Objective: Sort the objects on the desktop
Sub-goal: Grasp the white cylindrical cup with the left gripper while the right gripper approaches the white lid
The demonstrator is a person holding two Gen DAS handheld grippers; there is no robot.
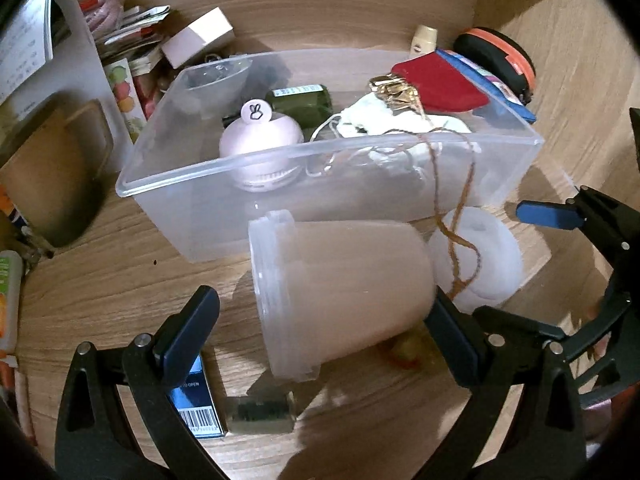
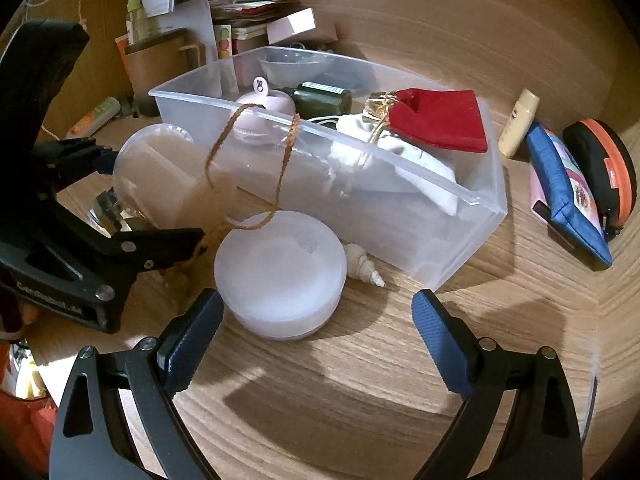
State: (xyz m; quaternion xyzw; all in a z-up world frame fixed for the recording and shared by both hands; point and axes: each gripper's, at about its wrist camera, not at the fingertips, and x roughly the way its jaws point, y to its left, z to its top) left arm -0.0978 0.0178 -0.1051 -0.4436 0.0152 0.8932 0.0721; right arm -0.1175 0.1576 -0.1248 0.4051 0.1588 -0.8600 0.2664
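Observation:
A clear plastic bin (image 1: 200,172) (image 2: 460,240) on the wooden desk holds a red pouch (image 1: 436,84) (image 2: 444,120), a white cloth bag (image 1: 384,120), a green bottle (image 1: 300,100) and a pink round gadget (image 1: 260,136). A frosted cup (image 1: 340,292) (image 2: 160,176) lies on its side in front of the bin, between the jaws of my left gripper (image 1: 320,328), which are wide apart; only the right finger seems to touch it. A brown cord (image 1: 460,240) (image 2: 288,160) hangs over the bin wall. The cup's white lid (image 2: 280,276) (image 1: 484,256) lies flat just ahead of my open right gripper (image 2: 320,320).
A small seashell (image 2: 368,268) lies beside the lid. A blue pouch (image 2: 568,184), an orange-rimmed black case (image 2: 604,168) and a cream tube (image 2: 520,120) lie right of the bin. A blue box (image 1: 196,404) and a small jar (image 1: 260,412) lie under my left gripper. Clutter stands behind the bin.

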